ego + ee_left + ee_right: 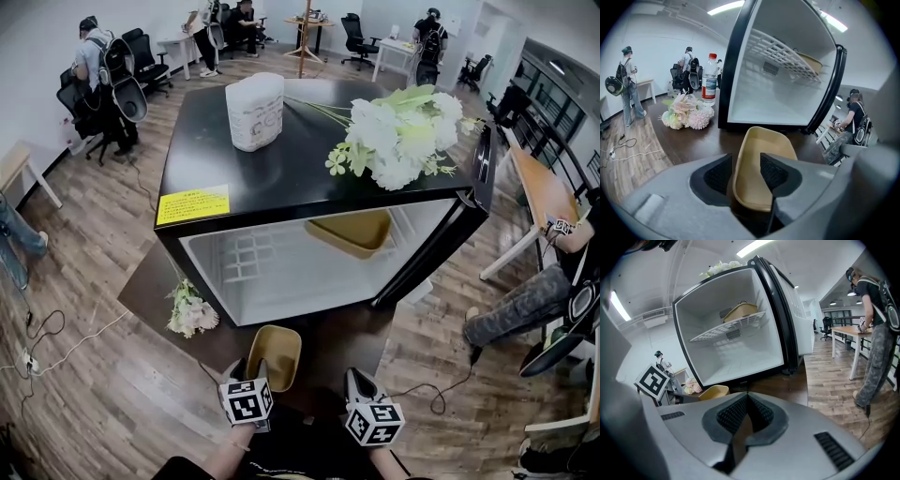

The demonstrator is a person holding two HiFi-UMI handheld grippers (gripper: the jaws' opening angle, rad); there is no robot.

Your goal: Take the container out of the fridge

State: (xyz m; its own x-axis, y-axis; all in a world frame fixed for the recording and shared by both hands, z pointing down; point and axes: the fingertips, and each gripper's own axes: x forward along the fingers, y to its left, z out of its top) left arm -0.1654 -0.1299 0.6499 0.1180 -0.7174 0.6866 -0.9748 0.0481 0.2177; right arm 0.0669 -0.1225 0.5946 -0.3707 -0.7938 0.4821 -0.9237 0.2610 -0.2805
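on the dark table (150,281) before the open fridge (234,272) sits a tan container (274,356), one wall between the wide-apart jaws of the left tool (744,169); the right tool (746,414) is closed, empty.

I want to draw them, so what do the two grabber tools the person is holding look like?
The left gripper and the right gripper both have smooth grey bodies. Their jaws carry black pads with a bumpy grid texture. Each has a white cube printed with black square markers, the left and the right.
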